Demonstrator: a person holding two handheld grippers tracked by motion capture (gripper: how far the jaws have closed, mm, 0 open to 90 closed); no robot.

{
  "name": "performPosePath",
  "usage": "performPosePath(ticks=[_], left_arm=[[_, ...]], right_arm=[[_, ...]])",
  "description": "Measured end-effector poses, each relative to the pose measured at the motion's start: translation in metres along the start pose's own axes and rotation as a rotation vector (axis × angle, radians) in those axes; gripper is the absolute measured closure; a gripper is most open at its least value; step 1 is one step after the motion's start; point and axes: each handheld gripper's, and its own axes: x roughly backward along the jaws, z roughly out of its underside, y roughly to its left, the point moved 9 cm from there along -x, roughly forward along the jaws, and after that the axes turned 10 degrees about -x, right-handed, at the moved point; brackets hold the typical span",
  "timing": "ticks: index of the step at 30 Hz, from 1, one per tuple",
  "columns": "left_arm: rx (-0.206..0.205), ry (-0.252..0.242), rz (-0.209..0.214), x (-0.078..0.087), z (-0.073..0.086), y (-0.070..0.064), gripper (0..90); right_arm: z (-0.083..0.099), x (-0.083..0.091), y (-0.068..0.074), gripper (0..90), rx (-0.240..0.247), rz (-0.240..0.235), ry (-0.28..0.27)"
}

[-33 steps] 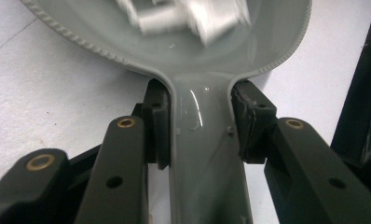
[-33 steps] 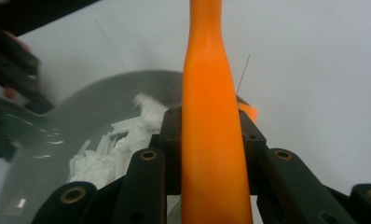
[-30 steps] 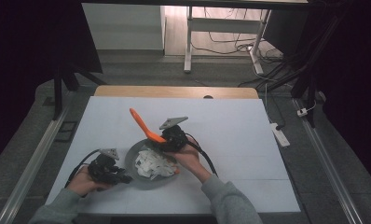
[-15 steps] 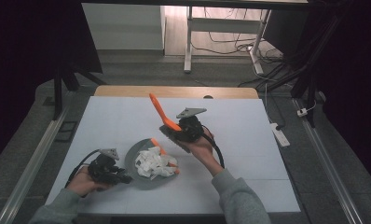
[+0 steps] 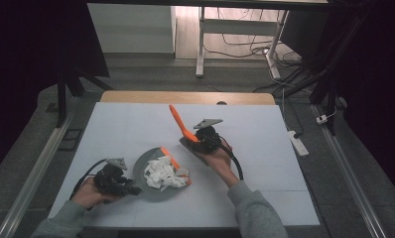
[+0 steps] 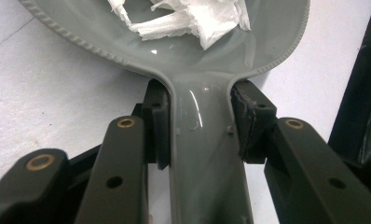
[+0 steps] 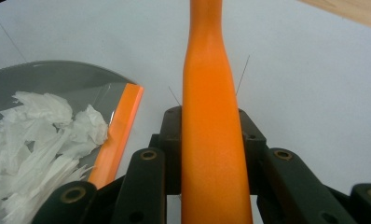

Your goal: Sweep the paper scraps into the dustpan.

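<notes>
A grey dustpan (image 5: 155,194) with an orange front lip (image 5: 174,163) lies near the table's front left and holds a heap of white paper scraps (image 5: 162,172). My left gripper (image 5: 131,188) is shut on the dustpan's handle (image 6: 204,154), with the pan's bowl (image 6: 174,51) and scraps (image 6: 183,18) just ahead. My right gripper (image 5: 189,142) hovers right of and beyond the pan, shut on an orange tool handle (image 5: 178,120) that slants up and away. In the right gripper view the handle (image 7: 210,93) runs between the jaws, and the pan (image 7: 81,79) lies to the left.
The table (image 5: 265,148) has a white top with a wooden strip along its far edge (image 5: 185,97). A white power strip (image 5: 297,141) lies on the floor off the right edge. Metal rails run along both sides.
My right gripper has carried the orange handle away from above the dustpan, to the right and farther back. The left gripper and the dustpan have stayed put.
</notes>
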Motion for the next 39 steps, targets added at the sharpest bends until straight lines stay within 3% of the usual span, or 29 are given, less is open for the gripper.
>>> performPosePath(ticks=[13,27,33,36,39], left_arm=[[0.005,0.000,-0.006,0.000,0.000,-0.001,61.1],[0.012,-0.003,-0.004,-0.001,0.000,-0.002,61.1],[0.015,-0.006,-0.005,-0.002,0.000,-0.002,61.2],[0.016,-0.006,-0.002,-0.002,0.001,-0.002,61.2],[0.015,-0.008,-0.003,-0.002,0.001,-0.002,61.2]], right_arm=[[0.017,-0.009,0.016,70.1,-0.048,-0.021,0.035],[0.014,-0.021,0.069,70.1,-0.082,-0.140,0.031],[0.011,-0.020,0.098,70.1,-0.039,-0.206,0.028],[0.003,-0.012,0.099,70.1,0.001,-0.188,-0.013],[-0.005,-0.001,0.090,70.1,-0.016,-0.172,-0.052]])
